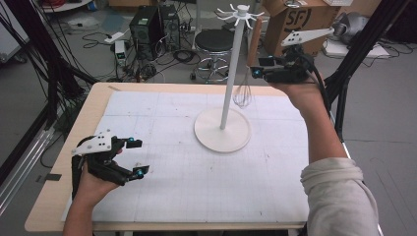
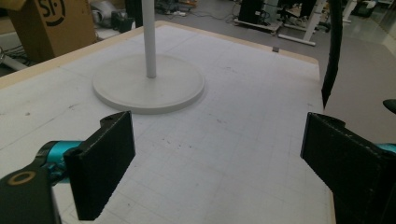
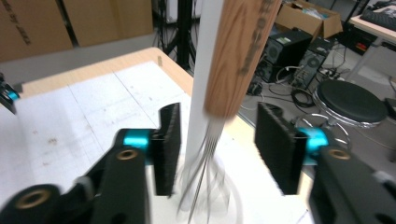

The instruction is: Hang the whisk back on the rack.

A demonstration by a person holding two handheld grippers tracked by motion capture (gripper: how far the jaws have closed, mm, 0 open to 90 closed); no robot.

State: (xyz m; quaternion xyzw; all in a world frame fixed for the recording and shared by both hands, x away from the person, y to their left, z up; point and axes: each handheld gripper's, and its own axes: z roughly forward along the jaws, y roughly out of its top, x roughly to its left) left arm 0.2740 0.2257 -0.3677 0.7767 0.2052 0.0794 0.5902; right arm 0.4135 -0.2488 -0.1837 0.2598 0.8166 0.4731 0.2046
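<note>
A white stand (image 1: 230,73) with hooks at its top rises from a round base (image 1: 222,132) on the gridded mat. A whisk (image 1: 244,93) with a wooden handle (image 1: 253,46) hangs from one hook beside the pole. My right gripper (image 1: 259,67) is raised at the whisk; in the right gripper view its jaws (image 3: 217,149) stand apart on either side of the blurred wires (image 3: 205,177) and the handle's lower end (image 3: 233,60), with no pad pressing. My left gripper (image 1: 137,157) rests open at the table's left, nothing between its jaws (image 2: 217,158), facing the stand base (image 2: 148,84).
The white mat (image 1: 172,172) covers most of the wooden table. Behind the table stand a black stool (image 1: 215,42), computer towers (image 1: 147,24) with floor cables, and a cardboard box (image 1: 295,19). Black frame legs (image 1: 359,49) rise at the right.
</note>
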